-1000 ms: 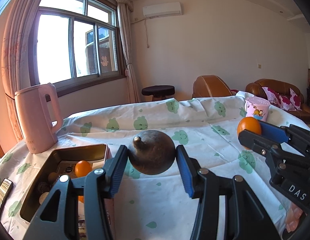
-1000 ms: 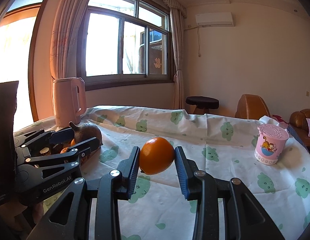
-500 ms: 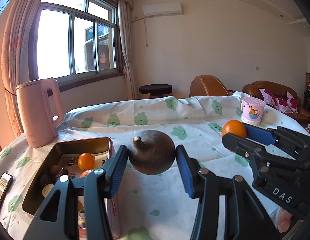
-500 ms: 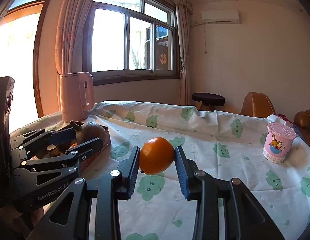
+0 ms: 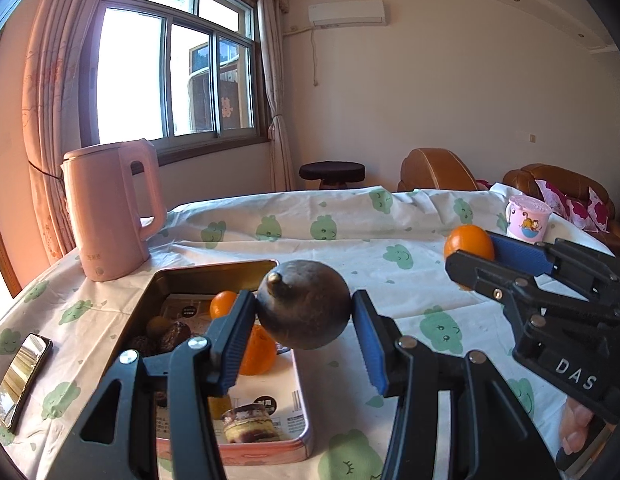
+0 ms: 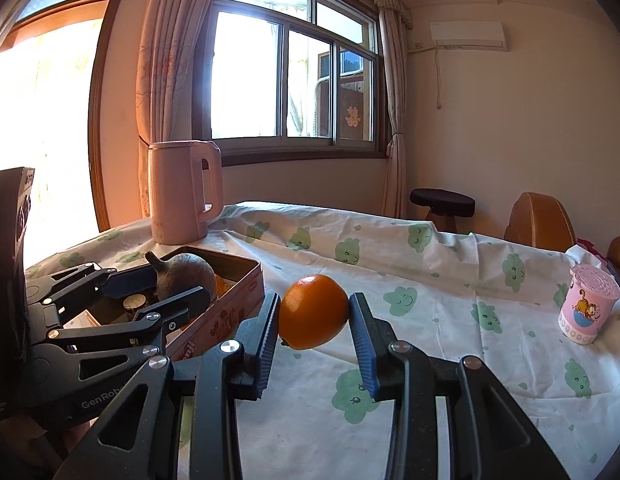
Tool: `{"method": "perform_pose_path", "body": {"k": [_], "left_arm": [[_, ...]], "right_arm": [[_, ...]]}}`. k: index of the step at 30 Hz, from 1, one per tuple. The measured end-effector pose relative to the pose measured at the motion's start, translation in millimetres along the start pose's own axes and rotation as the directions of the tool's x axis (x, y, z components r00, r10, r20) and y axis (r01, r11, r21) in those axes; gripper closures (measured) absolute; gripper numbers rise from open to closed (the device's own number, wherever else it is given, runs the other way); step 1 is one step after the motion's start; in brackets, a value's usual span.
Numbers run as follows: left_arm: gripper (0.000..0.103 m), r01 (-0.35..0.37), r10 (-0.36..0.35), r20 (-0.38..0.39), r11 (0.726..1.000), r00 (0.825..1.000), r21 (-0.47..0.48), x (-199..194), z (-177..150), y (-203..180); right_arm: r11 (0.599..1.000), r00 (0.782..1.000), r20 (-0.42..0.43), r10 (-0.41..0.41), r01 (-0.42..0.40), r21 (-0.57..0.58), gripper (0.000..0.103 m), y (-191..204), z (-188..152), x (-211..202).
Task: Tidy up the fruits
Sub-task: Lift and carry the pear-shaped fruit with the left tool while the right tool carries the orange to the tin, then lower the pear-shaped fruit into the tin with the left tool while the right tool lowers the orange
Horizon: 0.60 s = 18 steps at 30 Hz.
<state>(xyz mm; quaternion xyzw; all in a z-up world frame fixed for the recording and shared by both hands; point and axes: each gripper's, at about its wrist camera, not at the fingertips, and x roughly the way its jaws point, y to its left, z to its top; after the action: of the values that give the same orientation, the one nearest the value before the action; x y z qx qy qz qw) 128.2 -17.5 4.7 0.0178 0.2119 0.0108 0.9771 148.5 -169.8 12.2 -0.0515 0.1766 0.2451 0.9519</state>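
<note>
The left gripper (image 5: pixel 304 312) is clamping a round dark-brown stemmed fruit (image 5: pixel 306 306) above the open rectangular metal tin (image 5: pixel 198 276); the right gripper (image 6: pixel 313 318) is pinching a round orange (image 6: pixel 313 312) above the cloud-patterned white tablecloth (image 6: pixel 429 280), right of the tin.

The left hand-held gripper (image 5: pixel 304 316) and its dark round fruit (image 5: pixel 306 310) cover part of the tin box (image 5: pixel 158 280), hiding some of its contents; small dark items (image 5: pixel 162 334) inside are unidentifiable. The phone (image 5: pixel 20 380) is partly cut off.
</note>
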Motion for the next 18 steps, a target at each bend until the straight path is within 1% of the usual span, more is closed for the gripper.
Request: {"method": "perform_pose_path", "body": {"k": [8,18], "left_arm": [[0.051,-0.066,0.066,0.001,0.998,0.998,-0.021,-6.6,-0.2,36.4],[0.051,-0.145,0.144,-0.03,0.987,0.989,-0.069,-7.7,-3.6,81.6]], "right_arm": [[0.998,0.999,0.002,0.053,-0.053,-0.037,0.066,28.7,11.2,12.1],[0.991,0.994,0.003,0.109,-0.108,-0.076,0.066,59.6,20.1,24.2]]}}
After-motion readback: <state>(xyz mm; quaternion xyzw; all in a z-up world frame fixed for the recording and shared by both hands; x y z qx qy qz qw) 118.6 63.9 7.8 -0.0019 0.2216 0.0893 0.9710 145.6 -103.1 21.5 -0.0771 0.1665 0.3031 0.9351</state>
